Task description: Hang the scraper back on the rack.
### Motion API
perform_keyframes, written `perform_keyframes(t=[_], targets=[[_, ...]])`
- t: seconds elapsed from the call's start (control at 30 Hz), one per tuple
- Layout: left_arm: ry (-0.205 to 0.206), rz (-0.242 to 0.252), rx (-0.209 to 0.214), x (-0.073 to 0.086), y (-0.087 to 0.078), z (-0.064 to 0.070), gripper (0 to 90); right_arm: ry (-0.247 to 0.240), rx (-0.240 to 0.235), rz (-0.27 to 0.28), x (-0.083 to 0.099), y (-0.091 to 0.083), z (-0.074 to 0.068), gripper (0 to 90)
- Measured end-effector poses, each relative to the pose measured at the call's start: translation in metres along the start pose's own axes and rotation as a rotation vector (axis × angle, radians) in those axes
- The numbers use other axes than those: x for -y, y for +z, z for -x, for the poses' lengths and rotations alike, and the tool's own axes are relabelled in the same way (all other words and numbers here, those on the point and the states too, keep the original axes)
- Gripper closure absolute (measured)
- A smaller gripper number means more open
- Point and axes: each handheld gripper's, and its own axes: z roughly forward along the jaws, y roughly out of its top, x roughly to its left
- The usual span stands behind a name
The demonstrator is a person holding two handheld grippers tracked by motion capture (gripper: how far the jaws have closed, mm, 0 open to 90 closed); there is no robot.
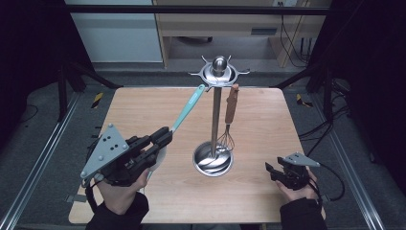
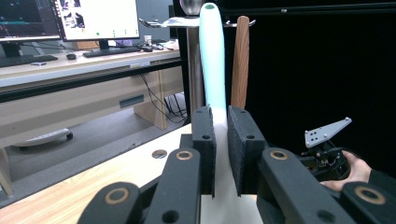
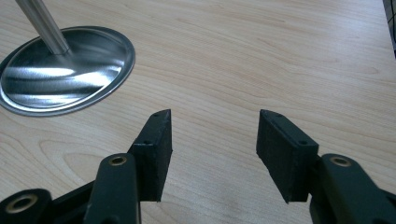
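Observation:
A steel utensil stand (image 1: pixel 216 103) rises from a round base (image 1: pixel 213 160) at the table's middle, with hooks around its top (image 1: pixel 219 72). A whisk with a wooden handle (image 1: pixel 231 105) hangs from one hook. My left gripper (image 1: pixel 165 135) is shut on a spatula with a light-teal handle (image 1: pixel 188 108); the handle's tip is close to a left hook. In the left gripper view the teal handle (image 2: pixel 212 60) stands up between the jaws beside the wooden handle (image 2: pixel 241 60). My right gripper (image 1: pixel 272 170) rests open near the table's front right, nothing between its jaws (image 3: pixel 212 140).
The wooden table (image 1: pixel 143 110) has bare room left and right of the stand's base (image 3: pixel 65 70). A desk with monitors (image 2: pixel 93 18) and a keyboard stands beyond the table. Black frame bars and cables surround the table.

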Motion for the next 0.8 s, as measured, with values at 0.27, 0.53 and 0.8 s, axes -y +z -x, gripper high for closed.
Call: perform_keyframes(t=[0.27, 0.53, 0.8], targets=[[-0.005, -0.020, 0.012, 0.001, 0.003, 0.002, 81.4, -0.001, 0.000, 0.001, 0.000, 0.000, 0.000, 46.0], [0.009, -0.042, 0.007, 0.003, 0.009, 0.005, 81.4, -0.004, -0.001, 0.001, 0.000, 0.000, 0.000, 46.0], [0.029, -0.057, -0.010, 0.005, 0.015, 0.006, 81.3, -0.004, -0.001, 0.001, 0.000, 0.000, 0.000, 46.0]])
